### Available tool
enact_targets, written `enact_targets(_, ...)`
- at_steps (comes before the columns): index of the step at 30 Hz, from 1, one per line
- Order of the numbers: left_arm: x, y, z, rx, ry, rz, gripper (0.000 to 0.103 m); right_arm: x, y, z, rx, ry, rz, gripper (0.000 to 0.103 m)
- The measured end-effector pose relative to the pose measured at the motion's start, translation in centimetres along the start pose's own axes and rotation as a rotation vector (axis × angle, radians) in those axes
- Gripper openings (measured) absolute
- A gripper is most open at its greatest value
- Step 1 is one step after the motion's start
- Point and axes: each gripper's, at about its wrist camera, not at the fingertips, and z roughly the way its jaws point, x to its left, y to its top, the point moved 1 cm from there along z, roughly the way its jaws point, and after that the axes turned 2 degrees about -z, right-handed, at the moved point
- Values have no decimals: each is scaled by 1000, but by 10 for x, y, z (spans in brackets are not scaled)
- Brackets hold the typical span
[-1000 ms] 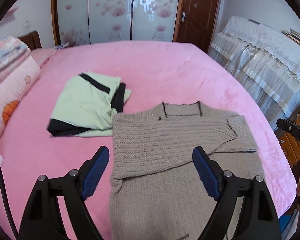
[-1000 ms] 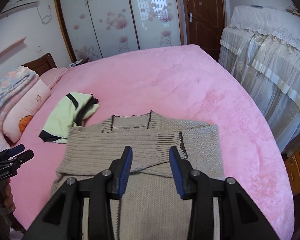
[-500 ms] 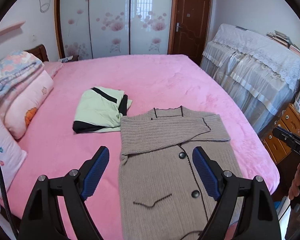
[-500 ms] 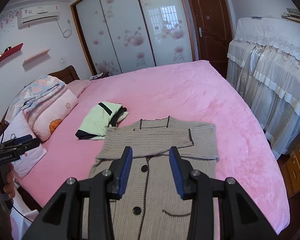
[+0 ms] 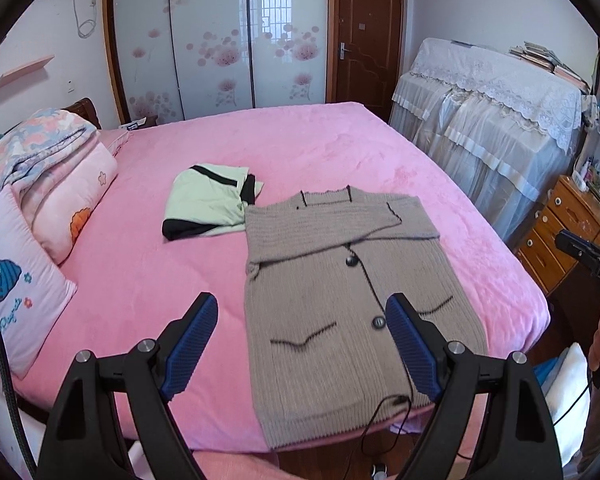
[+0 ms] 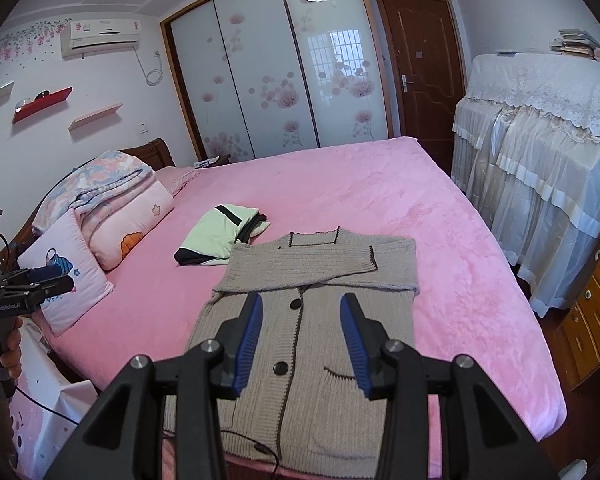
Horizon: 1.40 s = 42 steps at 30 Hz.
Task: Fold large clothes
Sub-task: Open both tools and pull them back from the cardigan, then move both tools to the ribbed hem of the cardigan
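Note:
A beige knit cardigan (image 5: 340, 292) lies flat on the pink bed (image 5: 300, 148), both sleeves folded across its chest, its hem at the near edge. It also shows in the right wrist view (image 6: 324, 280). My left gripper (image 5: 302, 344) is open and empty, held back above the bed's near edge. My right gripper (image 6: 300, 336) is open and empty, held above the cardigan's lower half.
A folded green and black garment (image 5: 210, 202) lies just left of the cardigan. Pillows and a folded quilt (image 5: 40, 184) are at the left. A lace-covered cabinet (image 5: 496, 120) and wooden drawers (image 5: 560, 232) stand right of the bed. A black cable (image 5: 384, 420) hangs at the hem.
Both grippers have pulled back and up from the cardigan, so more of the bed and room shows. The cardigan lies as before.

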Motion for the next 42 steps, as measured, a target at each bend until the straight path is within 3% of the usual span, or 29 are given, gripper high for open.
enact_targets(8,15,-43,-29,32,48,6,85,3,-31,-30,-17,-32,-28,41)
enact_targets(10,20,-47,-32,28,27,-27,85,2,-38,-28,-15,-61,-35,41)
enact_targets(15,25,-59,-37,59,-73,-87,85,-3,-55,-22,33,-23,6,41)
enact_targets(18,16,-71,-28,101,-47,-44,85,-4,-64,-18,48,-43,-4,41)
enact_targets(21,11,-88,-14,155,-39,-26,85,-9,-77,-9,82,-50,5,41)
enact_targets(25,8,-114,17,239,-97,-46,85,-16,-101,11,136,-54,10,41)
enact_targets(32,8,-152,97,226,-15,-52,85,-24,-141,52,228,-119,1,41)
enact_targets(38,16,-183,158,283,42,-76,85,-36,-167,73,289,-150,14,41)
enact_targets(42,18,-194,172,306,-7,-136,85,-42,-177,82,309,-150,14,41)
